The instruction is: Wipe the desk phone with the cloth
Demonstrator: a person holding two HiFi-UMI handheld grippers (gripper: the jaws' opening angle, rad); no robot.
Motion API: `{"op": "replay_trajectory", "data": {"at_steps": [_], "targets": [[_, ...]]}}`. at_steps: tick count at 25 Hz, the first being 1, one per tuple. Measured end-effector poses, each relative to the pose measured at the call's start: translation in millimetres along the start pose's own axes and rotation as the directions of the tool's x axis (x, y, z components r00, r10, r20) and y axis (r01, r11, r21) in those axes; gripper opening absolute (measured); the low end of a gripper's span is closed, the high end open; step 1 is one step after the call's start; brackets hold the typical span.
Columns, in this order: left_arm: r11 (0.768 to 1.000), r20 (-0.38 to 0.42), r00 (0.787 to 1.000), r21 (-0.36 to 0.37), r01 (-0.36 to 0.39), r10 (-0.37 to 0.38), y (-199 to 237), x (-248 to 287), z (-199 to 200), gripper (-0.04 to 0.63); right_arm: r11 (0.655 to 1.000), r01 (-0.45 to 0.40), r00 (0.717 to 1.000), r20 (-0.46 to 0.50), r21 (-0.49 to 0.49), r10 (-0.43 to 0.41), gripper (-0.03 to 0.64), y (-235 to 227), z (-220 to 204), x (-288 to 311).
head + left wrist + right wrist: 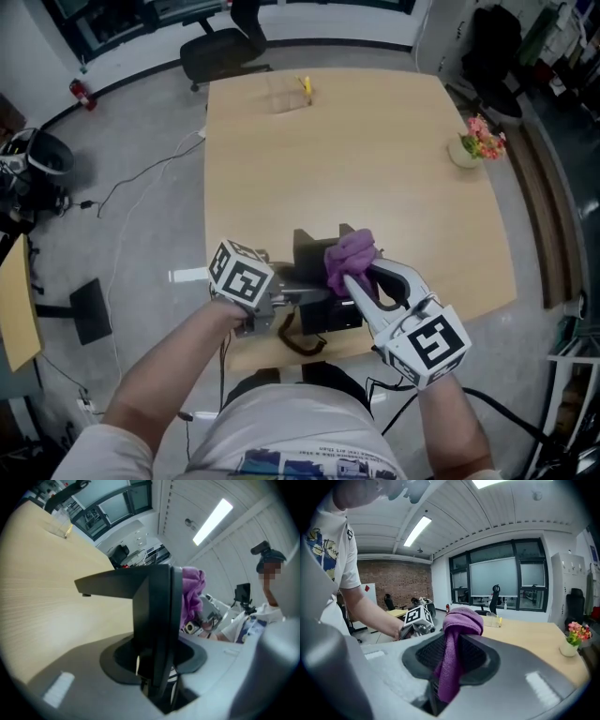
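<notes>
My left gripper (292,294) is shut on the black desk phone (312,274) and holds it off the table near the front edge. In the left gripper view the phone (154,616) stands edge-on between the jaws of that gripper (157,686). My right gripper (354,284) is shut on the purple cloth (349,255), whose bunched end sits against the phone's top right side. The cloth (453,644) hangs folded between the jaws of the right gripper (447,681). Behind the phone, the cloth (192,597) shows in the left gripper view.
The wooden table (356,150) carries a small flower pot (476,142) at the right and a clear box with a yellow item (291,92) at the far edge. An office chair (225,42) stands beyond it. A dark loop (300,339) hangs under the phone.
</notes>
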State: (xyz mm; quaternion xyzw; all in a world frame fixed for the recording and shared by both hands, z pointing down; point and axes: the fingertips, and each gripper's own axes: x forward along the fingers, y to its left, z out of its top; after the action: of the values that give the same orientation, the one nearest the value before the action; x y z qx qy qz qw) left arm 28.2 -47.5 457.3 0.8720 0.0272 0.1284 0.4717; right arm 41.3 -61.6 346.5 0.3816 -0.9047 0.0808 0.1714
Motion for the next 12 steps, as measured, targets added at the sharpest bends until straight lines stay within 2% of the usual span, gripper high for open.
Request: {"op": "replay_trajectory", "data": {"at_steps": [12], "targets": [[0.999,0.011,1.0,0.037,0.015,-0.015,-9.9,-7.4,2.6,0.178,0.996,-0.058,0.99,-0.126,0.065,0.066,0.092,58.9,-67.4,-26.9]]}}
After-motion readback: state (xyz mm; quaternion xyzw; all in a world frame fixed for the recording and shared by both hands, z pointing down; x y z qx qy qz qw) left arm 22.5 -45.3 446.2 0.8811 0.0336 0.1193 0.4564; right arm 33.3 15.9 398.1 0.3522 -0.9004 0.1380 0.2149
